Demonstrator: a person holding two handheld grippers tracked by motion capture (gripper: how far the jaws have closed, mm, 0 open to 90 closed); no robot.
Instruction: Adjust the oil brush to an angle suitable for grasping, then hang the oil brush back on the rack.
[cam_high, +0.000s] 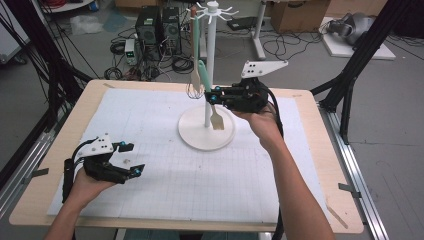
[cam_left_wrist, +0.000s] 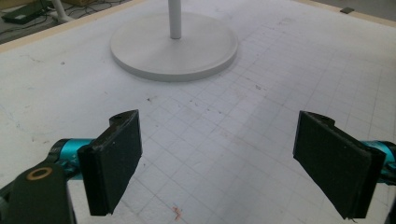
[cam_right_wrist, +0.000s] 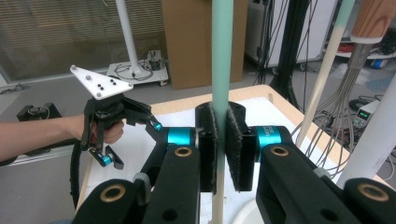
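Right tool (cam_high: 216, 96) raised beside the white pole (cam_high: 210, 65) of the hanging stand, jaws clamped on a utensil with a mint-green handle (cam_right_wrist: 222, 51). In the right gripper view, both black pads pressed flat against that handle, one on each side, the handle running straight up between them and turning cream-coloured below the pads. In the high view, utensil upright, its pale flat blade (cam_high: 217, 121) hanging down just above the round white base (cam_high: 200, 137) of the stand, close to the pole. Whether the blade touches the base: cannot tell.

A whisk (cam_high: 195, 82) with a wooden grip and wire loops hanging from one of the hooks at the top of the stand (cam_high: 214, 9), just beside the held utensil.

Left tool (cam_high: 127, 159) low over the near left part of the desk (cam_high: 310, 165), well apart from the stand, held in a hand (cam_high: 87, 185) coming in from the bottom edge. Jaws spread wide in the left gripper view, nothing between the pads (cam_left_wrist: 116, 158), just the gridded white mat (cam_left_wrist: 224, 140) beneath. Stand base (cam_left_wrist: 173, 46) visible farther off on the same mat.

Stand placed toward the far middle of the desk. Cables, computer towers (cam_high: 160, 27) and a cardboard box (cam_high: 297, 15) on the floor beyond the desk.
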